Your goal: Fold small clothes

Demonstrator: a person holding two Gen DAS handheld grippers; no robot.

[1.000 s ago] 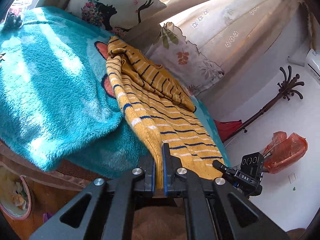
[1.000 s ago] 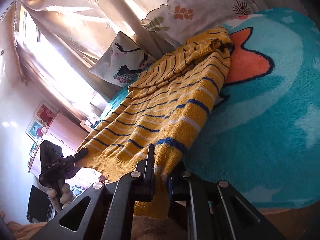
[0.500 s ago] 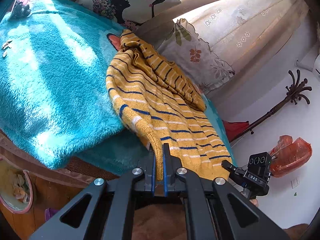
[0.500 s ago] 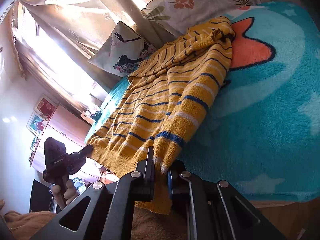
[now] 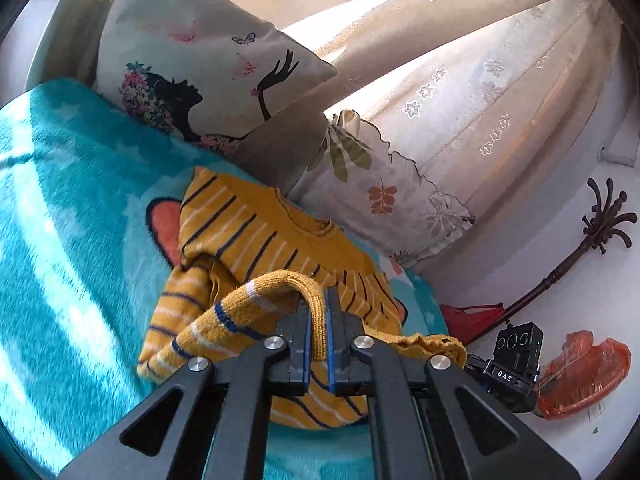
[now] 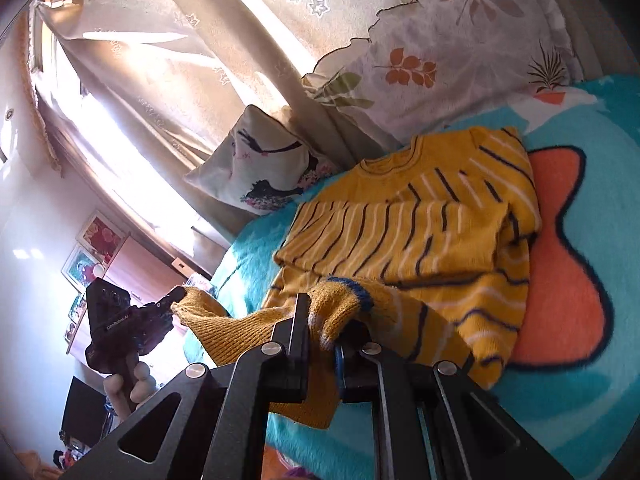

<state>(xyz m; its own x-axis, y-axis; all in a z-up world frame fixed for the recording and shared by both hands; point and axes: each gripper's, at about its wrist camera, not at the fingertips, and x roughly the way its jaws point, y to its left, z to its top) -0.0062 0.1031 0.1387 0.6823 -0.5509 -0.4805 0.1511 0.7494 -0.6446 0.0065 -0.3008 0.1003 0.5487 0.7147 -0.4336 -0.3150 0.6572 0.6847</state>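
The hem of the yellow knitted sweater with navy and white stripes (image 5: pixel 256 240) is clamped in the left tool (image 5: pixel 316 320). Its other hem corner is pinched in the right tool (image 6: pixel 322 332). The rest lies just beyond both on the turquoise fleece blanket (image 5: pixel 60 240).

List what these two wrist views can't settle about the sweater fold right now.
- Left wrist view: the hem of the yellow striped sweater between the left tool's pads is covered by its black frame.
- Right wrist view: the pinched edge in the right tool disappears behind its jaws.
- Both views: the lower layer is under the raised cloth, so fold alignment is unreadable.
- The teal blanket's near edge is cut off by the frames.
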